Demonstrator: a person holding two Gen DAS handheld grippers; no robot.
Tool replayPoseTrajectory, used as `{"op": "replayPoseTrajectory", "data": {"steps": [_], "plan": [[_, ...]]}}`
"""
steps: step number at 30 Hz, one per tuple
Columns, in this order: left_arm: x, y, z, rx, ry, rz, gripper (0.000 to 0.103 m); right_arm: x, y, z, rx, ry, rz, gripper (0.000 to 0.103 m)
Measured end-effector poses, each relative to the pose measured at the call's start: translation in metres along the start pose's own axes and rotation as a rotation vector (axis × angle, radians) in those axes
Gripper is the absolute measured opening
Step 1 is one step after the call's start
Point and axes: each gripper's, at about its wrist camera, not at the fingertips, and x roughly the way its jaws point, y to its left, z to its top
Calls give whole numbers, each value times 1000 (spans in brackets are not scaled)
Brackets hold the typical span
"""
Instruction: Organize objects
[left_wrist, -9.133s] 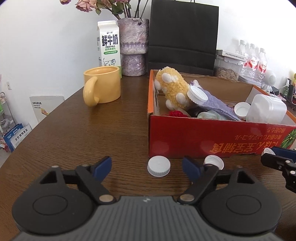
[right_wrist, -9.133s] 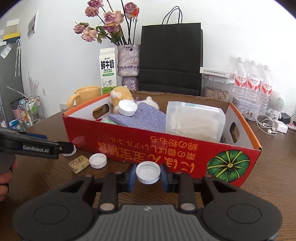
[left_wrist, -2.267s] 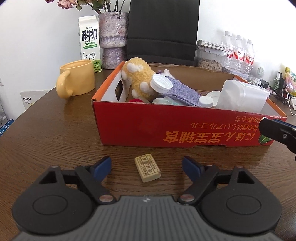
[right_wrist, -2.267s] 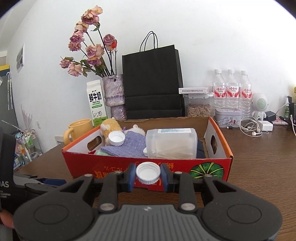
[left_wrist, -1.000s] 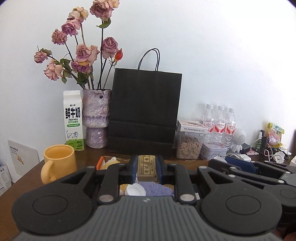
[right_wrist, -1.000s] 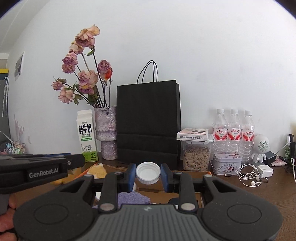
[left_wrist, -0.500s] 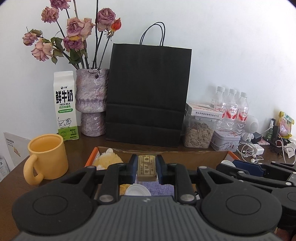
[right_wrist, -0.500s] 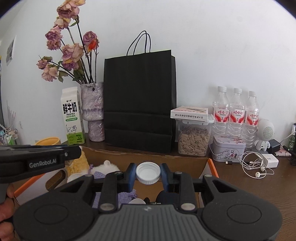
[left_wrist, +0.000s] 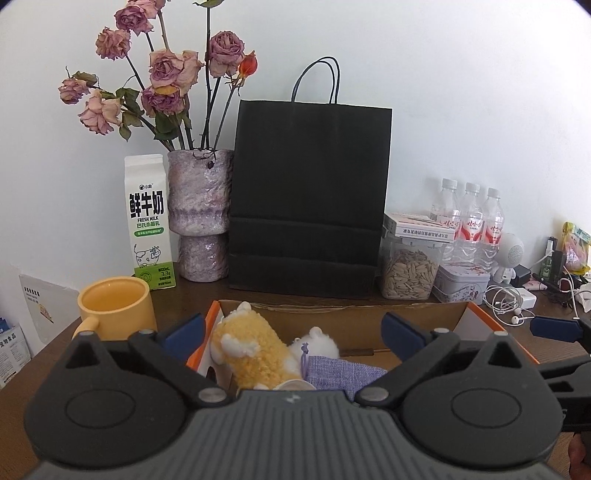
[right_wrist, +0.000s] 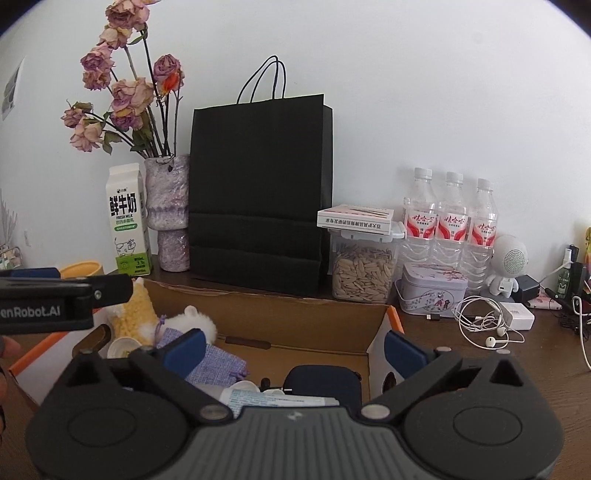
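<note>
As we hover over the cardboard box (left_wrist: 369, 314), left gripper (left_wrist: 291, 328) and right gripper (right_wrist: 291, 347) both spread wide and empty, yellow plush toy (left_wrist: 251, 350) and purple pouch (left_wrist: 340, 369) lie inside, black paper bag (left_wrist: 310, 199) and 3 water bottles (right_wrist: 448, 218) behind.

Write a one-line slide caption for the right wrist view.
Open right hand-held gripper above the cardboard box holding a purple pouch and plush toy.

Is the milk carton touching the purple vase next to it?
Cannot tell. In the left wrist view the milk carton edge meets the vase outline with no visible gap; in the right wrist view they also overlap, but neither shows contact plainly.
</note>
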Motion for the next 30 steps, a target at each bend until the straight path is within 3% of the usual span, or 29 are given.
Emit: {"op": "replayPoseTrajectory", "data": {"steps": [6, 15, 30], "plan": [[-15, -1, 0, 17, 27, 0, 103, -15, 1, 0, -9, -12, -3, 103], [-72, 6, -11, 8, 85, -9, 103, -78, 8, -7, 20, -16, 26, 103], [-138, 14, -56, 30, 228, 25, 103, -146, 20, -57, 51, 103, 56, 103]]}}
